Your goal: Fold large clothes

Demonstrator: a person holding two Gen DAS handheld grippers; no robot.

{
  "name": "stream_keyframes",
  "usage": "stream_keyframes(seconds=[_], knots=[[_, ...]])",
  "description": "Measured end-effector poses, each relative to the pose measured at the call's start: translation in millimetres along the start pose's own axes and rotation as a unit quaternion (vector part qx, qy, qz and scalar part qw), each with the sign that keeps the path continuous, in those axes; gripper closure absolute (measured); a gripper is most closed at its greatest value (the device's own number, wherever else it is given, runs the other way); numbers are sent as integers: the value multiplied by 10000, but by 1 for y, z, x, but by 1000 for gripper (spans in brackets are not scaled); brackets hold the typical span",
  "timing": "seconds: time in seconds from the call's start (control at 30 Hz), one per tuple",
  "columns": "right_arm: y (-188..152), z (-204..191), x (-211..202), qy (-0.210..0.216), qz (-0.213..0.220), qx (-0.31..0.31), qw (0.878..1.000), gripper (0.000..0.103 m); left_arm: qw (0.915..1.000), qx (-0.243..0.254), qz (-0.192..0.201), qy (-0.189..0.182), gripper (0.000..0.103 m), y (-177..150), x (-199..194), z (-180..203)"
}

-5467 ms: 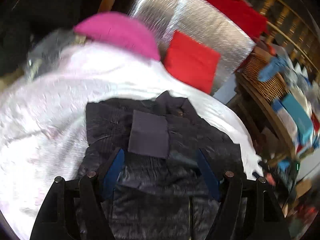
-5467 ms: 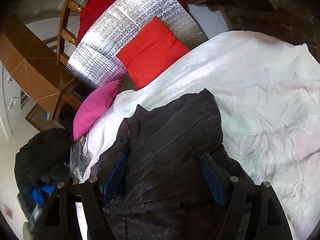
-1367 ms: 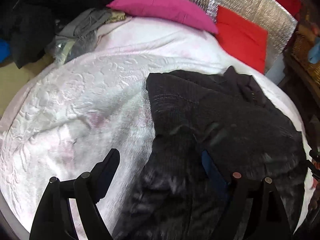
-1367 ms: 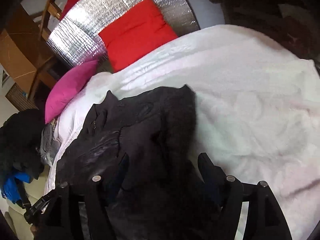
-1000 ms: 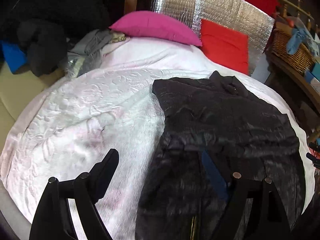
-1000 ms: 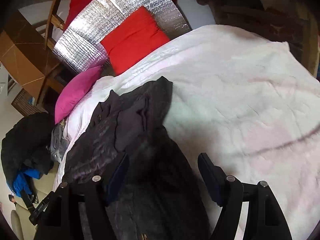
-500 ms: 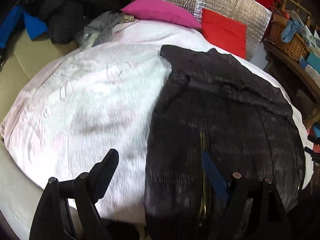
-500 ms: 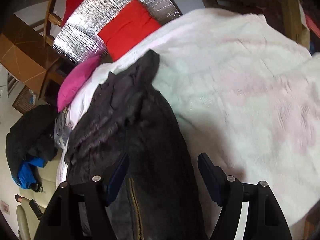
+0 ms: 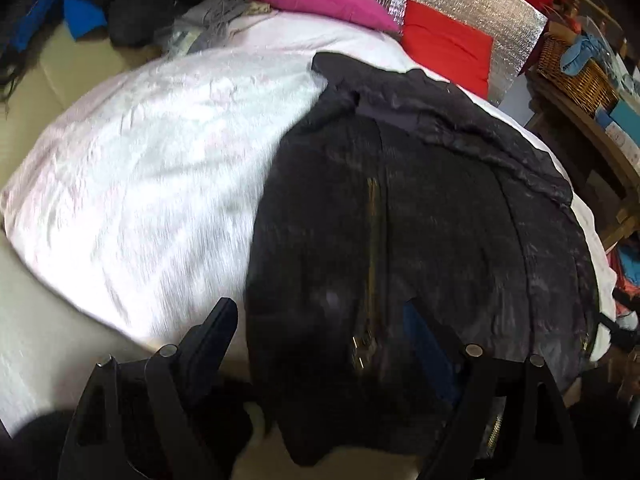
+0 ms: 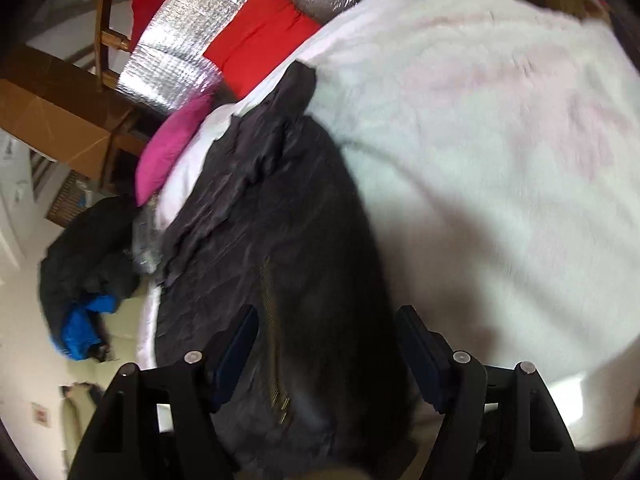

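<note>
The dark quilted jacket with a brass zip (image 9: 420, 216) lies spread flat, zip side up, on the pale pink-white bedspread (image 9: 160, 152), its hem at the bed's near edge, presumably so folding can start there. The left gripper (image 9: 320, 320) and the right gripper (image 10: 324, 328) hang over that hem, jaws wide and holding nothing.

Your left black two-finger gripper (image 9: 320, 320) tilts steeply downward, its blue-padded jaws spread wide with nothing pinched between the pads. Your right black two-finger gripper (image 10: 326, 328) angles down as well, jaws also parted and gripping nothing. No hand or sleeve of yours shows in either wrist view.
</note>
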State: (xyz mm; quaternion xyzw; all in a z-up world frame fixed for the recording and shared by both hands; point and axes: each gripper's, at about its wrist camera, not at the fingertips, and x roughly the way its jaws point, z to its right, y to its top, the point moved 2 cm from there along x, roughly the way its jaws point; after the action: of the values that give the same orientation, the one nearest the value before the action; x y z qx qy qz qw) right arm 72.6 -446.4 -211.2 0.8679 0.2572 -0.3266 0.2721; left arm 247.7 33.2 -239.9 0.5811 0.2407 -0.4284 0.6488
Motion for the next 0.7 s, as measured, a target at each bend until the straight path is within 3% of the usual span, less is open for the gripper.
stream_keyframes(seconds=[0.1, 0.27, 0.53, 0.7], knots=[[-22, 0, -3, 137, -249, 66, 9996, 28, 9999, -5, -128, 56, 18, -11, 1, 3], [-48, 6, 1, -361, -540, -22, 9979, 28, 9990, -147, -424, 51, 18, -22, 9, -2], [-84, 7, 57, -809, -1523, 50, 9850, 26, 9951, -595, -786, -65, 18, -38, 17, -26], [-89, -2, 64, -968, -1441, -119, 9847, 28, 9930, -775, -867, -195, 18, -48, 15, -40]])
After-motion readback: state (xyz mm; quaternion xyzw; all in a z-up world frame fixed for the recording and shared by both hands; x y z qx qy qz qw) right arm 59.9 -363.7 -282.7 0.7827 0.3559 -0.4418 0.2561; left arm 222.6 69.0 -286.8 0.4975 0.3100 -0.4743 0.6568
